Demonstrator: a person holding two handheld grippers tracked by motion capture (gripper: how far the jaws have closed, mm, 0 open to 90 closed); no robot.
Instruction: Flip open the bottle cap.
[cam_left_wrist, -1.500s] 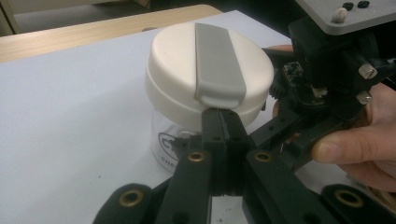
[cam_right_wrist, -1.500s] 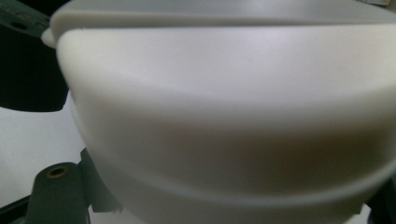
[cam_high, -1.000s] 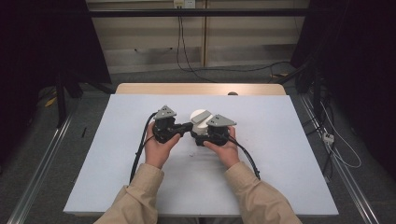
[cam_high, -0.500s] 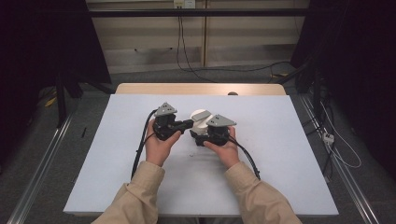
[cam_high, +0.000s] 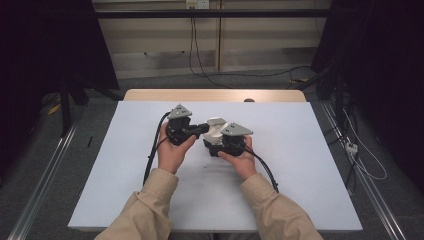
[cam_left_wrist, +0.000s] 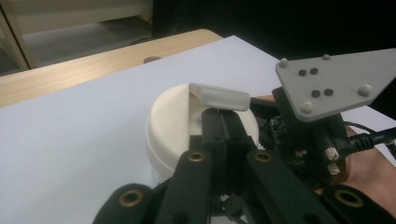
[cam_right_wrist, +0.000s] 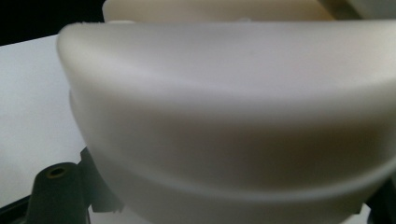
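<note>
Little has shifted since earlier frames. Cream round container (cam_left_wrist: 173, 128) with raised flap (cam_left_wrist: 219, 95) is seen; left gripper (cam_left_wrist: 224, 128) jaws closed beneath flap, right gripper (cam_high: 222, 142) apparently clamped on container's side

Tub (cam_left_wrist: 170, 126): cream-white, plain, with a paler white flap (cam_left_wrist: 219, 97). Grippers: left gripper (cam_high: 202, 129) and right gripper (cam_high: 216, 145) black, each topped by a grey plate with dark screws. Mat (cam_high: 300, 165): plain white. Table (cam_high: 150, 95): light wood. Sleeves (cam_high: 150, 210): beige.
</note>
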